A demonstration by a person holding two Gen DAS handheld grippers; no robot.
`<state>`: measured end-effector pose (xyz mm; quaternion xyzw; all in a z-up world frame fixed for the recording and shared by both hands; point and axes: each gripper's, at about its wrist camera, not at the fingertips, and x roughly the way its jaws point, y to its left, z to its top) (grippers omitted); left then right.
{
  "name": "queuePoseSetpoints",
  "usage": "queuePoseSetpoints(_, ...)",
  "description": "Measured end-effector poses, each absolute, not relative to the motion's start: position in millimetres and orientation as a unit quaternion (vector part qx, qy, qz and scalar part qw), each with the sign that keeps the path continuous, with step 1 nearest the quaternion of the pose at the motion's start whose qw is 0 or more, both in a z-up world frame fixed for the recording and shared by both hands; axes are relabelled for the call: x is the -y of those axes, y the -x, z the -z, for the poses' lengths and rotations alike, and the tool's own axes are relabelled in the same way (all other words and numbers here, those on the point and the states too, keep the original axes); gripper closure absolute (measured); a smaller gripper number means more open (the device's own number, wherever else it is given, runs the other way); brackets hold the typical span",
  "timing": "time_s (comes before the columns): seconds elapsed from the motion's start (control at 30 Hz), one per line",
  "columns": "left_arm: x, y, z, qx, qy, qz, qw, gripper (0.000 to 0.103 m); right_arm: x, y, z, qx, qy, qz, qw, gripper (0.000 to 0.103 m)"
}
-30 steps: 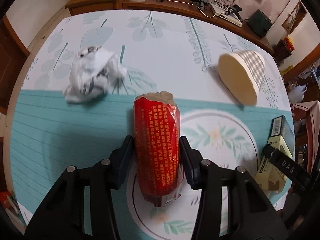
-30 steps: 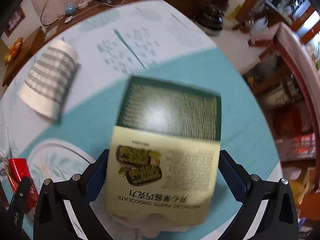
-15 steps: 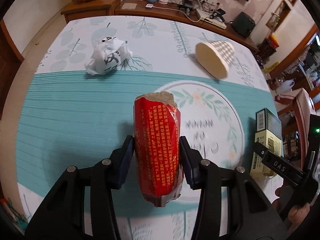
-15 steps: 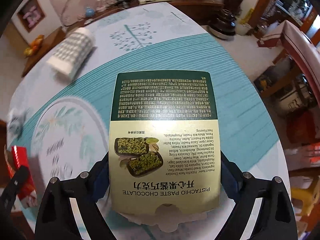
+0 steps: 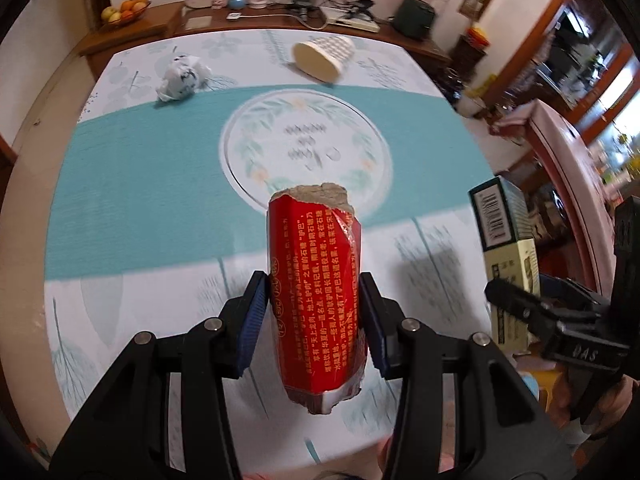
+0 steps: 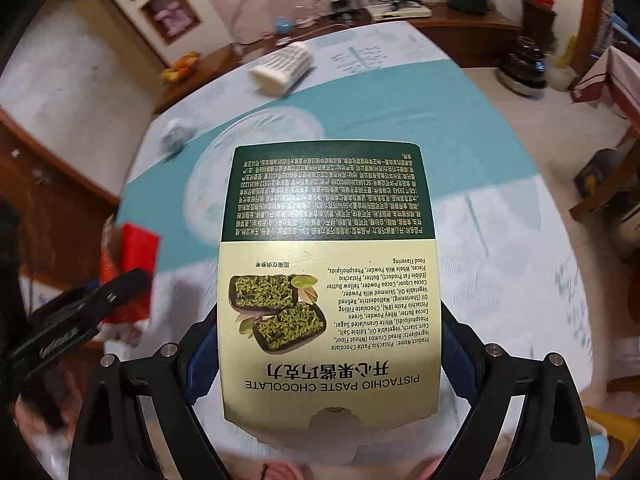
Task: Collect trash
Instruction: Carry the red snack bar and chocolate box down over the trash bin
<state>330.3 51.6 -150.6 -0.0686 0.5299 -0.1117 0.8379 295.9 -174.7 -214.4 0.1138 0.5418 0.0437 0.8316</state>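
My left gripper (image 5: 314,306) is shut on a red snack wrapper (image 5: 316,280) with yellow print, held above the near part of the table. My right gripper (image 6: 328,344) is shut on a green and cream chocolate box (image 6: 328,264), its blue pads pressed on the box's two sides. The same box (image 5: 506,240) shows at the right of the left wrist view, and the red wrapper (image 6: 132,264) at the left of the right wrist view. On the table lie a crumpled white paper ball (image 5: 180,78) and a tipped-over checked paper cup (image 5: 322,58).
The table (image 5: 140,184) carries a teal and white leaf-print cloth. A wooden sideboard (image 5: 256,20) behind it holds a fruit bowl (image 5: 124,10), cables and a power strip. A dark pot (image 6: 522,66) and a box stand on the floor at the right.
Both grippers have pulled back toward the near table edge and risen with their loads. The paper ball and cup now look smaller and farther away.
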Motion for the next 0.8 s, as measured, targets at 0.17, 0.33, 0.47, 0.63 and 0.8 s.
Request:
queuePoseSetpoints(0.17,-30.3,-270.0,145.4,-0.518,0.046,0.145,0.842,0.061,172.7,-217.4,207.6,-0.521,-0.095,-0.081,0.844,0.011)
queuePoseSetpoints(0.33,-2.0,-199.0,154.2,-0.502,-0.010,0.188,0.844,0.061,165.4,-137.2,215.3,-0.514,-0.072,-0.127,0.845,0.011)
queuePoseSetpoints(0.47,17.2,-144.2,175.8,-0.504,-0.057,0.231,0.830,0.061,154.7,-85.2,239.9,-0.533,-0.042,-0.156,0.830,0.011)
queuePoseSetpoints(0.63,29.6,-98.4,223.4,-0.544,-0.087,0.255,0.795,0.061,154.8,-35.5,285.5,-0.594,-0.040,-0.173,0.785,0.011)
queuePoseSetpoints(0.8,33.0,-70.1,293.2,-0.594,-0.105,0.249,0.758,0.061,162.3,-11.6,347.8,-0.645,-0.036,-0.179,0.742,0.011)
